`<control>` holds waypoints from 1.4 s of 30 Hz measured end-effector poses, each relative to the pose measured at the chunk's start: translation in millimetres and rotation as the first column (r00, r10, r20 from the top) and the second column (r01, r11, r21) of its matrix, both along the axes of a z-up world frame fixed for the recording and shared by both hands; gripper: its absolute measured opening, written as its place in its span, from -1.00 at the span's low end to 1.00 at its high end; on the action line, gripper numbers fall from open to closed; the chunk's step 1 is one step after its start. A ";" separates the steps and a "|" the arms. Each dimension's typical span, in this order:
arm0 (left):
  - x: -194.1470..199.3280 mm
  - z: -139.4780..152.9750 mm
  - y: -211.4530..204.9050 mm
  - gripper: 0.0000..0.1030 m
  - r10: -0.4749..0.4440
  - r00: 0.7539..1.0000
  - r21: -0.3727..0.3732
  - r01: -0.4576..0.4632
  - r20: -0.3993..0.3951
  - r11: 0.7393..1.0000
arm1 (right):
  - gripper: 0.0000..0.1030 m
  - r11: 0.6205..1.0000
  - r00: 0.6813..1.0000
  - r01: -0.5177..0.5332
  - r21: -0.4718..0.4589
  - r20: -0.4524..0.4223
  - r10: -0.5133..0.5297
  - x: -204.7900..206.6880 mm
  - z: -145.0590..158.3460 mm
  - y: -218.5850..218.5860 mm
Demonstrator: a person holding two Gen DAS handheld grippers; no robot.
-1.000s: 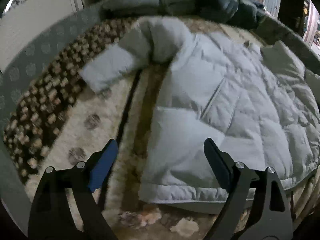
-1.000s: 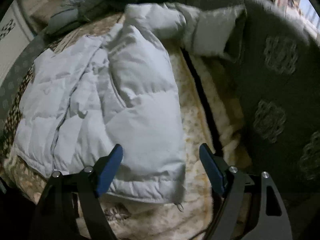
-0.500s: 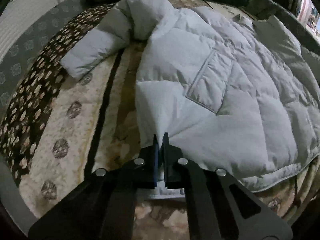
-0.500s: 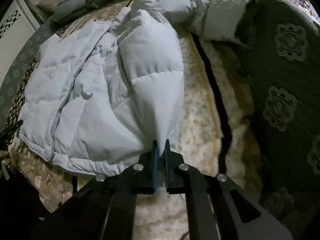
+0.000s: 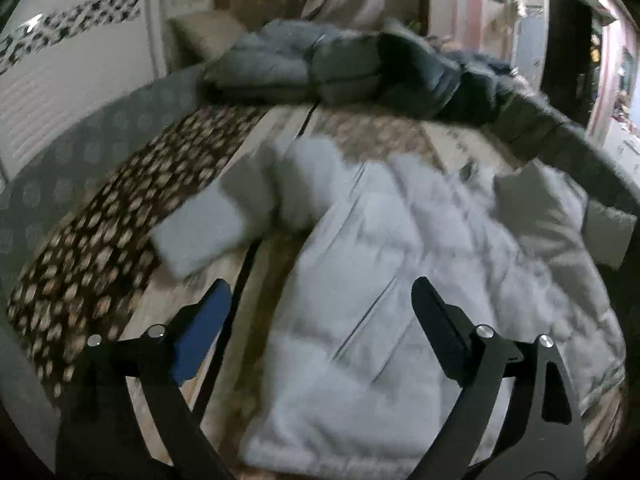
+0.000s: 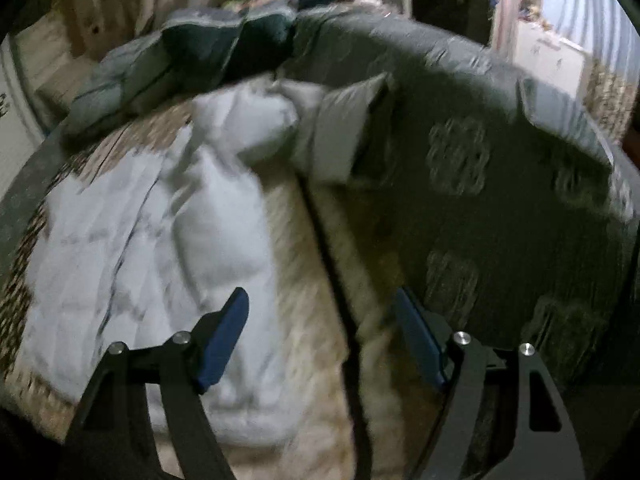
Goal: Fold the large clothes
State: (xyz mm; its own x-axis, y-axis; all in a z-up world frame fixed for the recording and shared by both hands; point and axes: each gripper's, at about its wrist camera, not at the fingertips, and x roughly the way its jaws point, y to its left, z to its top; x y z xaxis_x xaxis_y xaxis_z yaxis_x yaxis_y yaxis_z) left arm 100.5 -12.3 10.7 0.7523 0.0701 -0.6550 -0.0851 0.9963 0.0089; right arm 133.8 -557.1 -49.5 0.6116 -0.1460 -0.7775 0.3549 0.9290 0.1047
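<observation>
A: Quick pass. Where's the jacket?

B: Pale puffy jacket (image 5: 400,280) lies flat on the bed cover (image 5: 120,248), front up, hem toward the cameras. Left wrist view: one sleeve (image 5: 208,224) sticks out to the left onto the brown spotted part of the cover. Right wrist view: same jacket (image 6: 140,248) fills the left half, the other sleeve (image 6: 340,136) bent off to the right at the top, its end against the dark patterned blanket (image 6: 500,208).

A: Left tool?

B: Left tool (image 5: 322,312) has its jaws spread wide and opening. It hangs above the jacket's lower left corner. Nothing pinched, and the pads are clear of the fabric. Blue pad on the left finger (image 5: 204,332) shows over the cover; the right finger is over the jacket front.

A: Right tool?

B: Right tool (image 6: 320,332) is also spread and opening, with nothing between the jaws. Left finger (image 6: 224,336) sits over the jacket's right edge, the other over the seam between the beige cover and the dark blanket. Not touching cloth as far as I can see.

A: Anything else?

B: Pile of dark clothes (image 5: 360,68) at the far end of the bed, beyond the jacket's collar, well apart from both tools. Both frames blurred, so quilting detail is hard to read.
</observation>
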 end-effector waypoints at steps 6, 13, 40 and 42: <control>57.4 1.6 -22.5 0.78 -0.019 0.998 -0.075 0.024 0.062 0.997 | 0.51 0.995 0.995 0.090 0.044 0.042 -0.092 58.1 -17.0 -42.8; 97.7 -29.7 -35.6 0.78 -0.027 1.000 -0.012 0.027 -0.008 1.000 | 0.51 0.986 0.987 0.157 0.056 0.023 -0.158 121.4 -58.4 -78.1; 67.9 17.1 -21.1 0.78 0.025 0.988 -0.059 -0.017 0.150 0.998 | -0.87 0.985 0.920 0.112 0.129 0.361 -0.152 46.1 100.6 -55.6; 59.9 28.0 -15.8 0.79 0.053 0.984 -0.078 -0.040 0.171 0.996 | -0.88 0.983 0.887 0.124 0.138 0.429 -0.172 15.6 129.6 -54.6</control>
